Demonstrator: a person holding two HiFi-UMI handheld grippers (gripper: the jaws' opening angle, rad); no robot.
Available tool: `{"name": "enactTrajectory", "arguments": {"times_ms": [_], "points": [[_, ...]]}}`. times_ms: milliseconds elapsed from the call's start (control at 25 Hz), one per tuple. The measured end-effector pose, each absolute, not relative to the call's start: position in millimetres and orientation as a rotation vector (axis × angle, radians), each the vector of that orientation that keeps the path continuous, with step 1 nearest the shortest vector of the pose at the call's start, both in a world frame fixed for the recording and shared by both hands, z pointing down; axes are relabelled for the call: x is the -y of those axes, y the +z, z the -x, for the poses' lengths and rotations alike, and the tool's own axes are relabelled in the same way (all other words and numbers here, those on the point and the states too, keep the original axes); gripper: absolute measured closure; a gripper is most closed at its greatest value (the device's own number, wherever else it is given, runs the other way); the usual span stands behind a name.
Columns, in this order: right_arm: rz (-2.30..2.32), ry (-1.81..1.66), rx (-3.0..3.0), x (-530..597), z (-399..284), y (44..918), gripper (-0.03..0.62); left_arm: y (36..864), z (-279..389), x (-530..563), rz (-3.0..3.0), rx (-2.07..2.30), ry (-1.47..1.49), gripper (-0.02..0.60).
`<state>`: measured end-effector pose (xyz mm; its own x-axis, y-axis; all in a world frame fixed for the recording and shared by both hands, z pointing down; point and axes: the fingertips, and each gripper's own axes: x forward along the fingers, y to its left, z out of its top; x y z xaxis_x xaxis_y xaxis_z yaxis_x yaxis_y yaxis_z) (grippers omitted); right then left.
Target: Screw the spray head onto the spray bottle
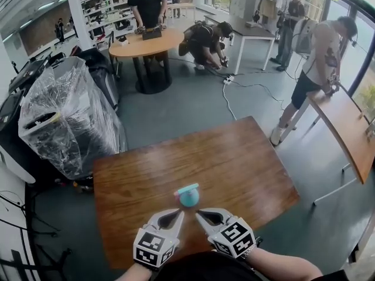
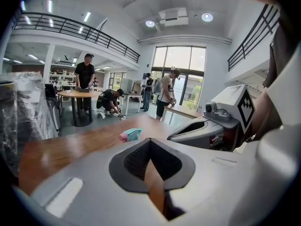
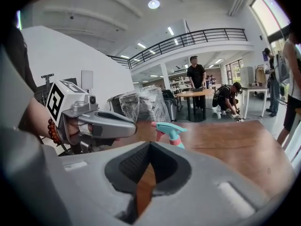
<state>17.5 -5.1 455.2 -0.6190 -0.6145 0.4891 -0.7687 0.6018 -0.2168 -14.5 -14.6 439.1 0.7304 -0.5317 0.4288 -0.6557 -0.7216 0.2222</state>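
Over the worktop [image 1: 246, 157] your left gripper [image 1: 180, 213] and right gripper [image 1: 198, 213] are closed, empty: open both, steady the spray bottle [image 1: 188, 199], twist the spray head [image 1: 187, 188].

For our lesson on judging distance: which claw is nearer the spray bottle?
Right, narrowly. The right claw sits just short of the spray bottle, on its right; the left claw sits on its left, a little further back. Neither touches it.
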Motion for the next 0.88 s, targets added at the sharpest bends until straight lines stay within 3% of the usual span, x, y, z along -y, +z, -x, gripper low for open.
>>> {"name": "enactTrajectory", "arguments": {"times_ms": [880], "points": [[-1.071, 0.504, 2.527, -17, -26, 436, 0.603, 436, 2, -14, -2.558, 1.033, 0.578, 0.568]]}}
